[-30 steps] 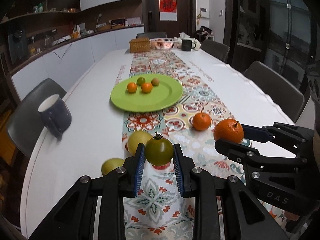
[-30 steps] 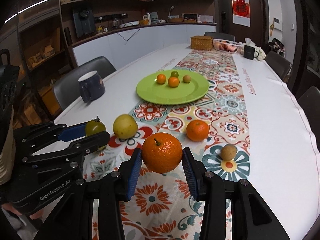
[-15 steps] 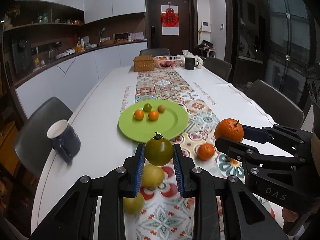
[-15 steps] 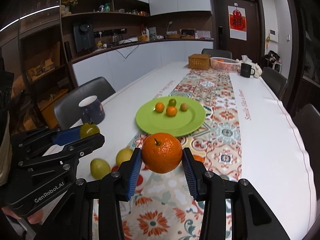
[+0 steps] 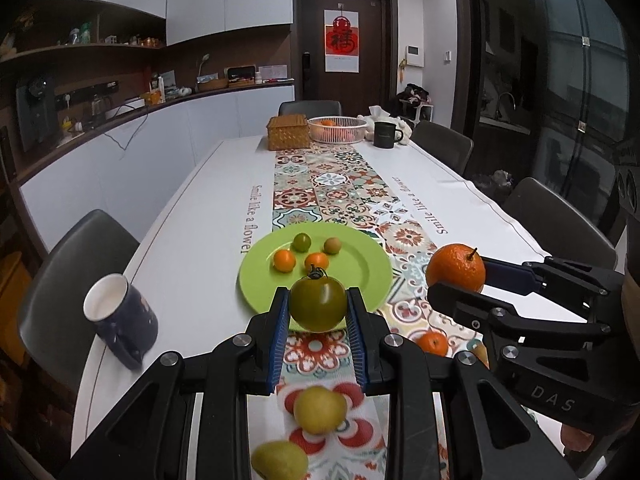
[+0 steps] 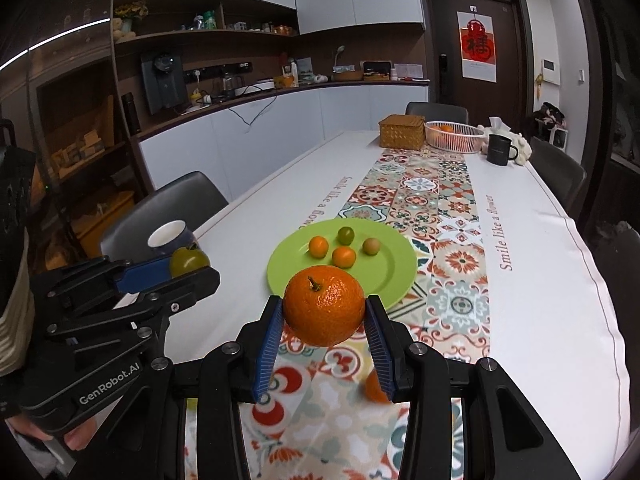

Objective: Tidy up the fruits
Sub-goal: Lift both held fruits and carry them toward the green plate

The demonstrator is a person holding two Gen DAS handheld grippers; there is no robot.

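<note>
My left gripper [image 5: 318, 308] is shut on a green tomato [image 5: 318, 303] and holds it well above the table, near the front rim of the green plate [image 5: 360, 280]. My right gripper [image 6: 324, 314] is shut on a large orange [image 6: 324, 310], also held high. The plate [image 6: 392, 276] carries several small fruits: two small oranges, a green one and a brown one. On the runner below lie two yellow fruits [image 5: 320, 410] and a small orange [image 5: 432, 342]. Each gripper shows in the other's view, the right one [image 5: 456, 280] and the left one [image 6: 190, 266].
A dark blue mug [image 5: 120, 326] stands at the table's left edge. At the far end are a wicker box [image 5: 289, 132], a white basket [image 5: 338, 129] and a black mug [image 5: 385, 134]. Grey chairs line both sides.
Both grippers have risen and moved forward towards the plate, each still holding its fruit. The loose fruits on the runner now lie lower, under the grippers.
</note>
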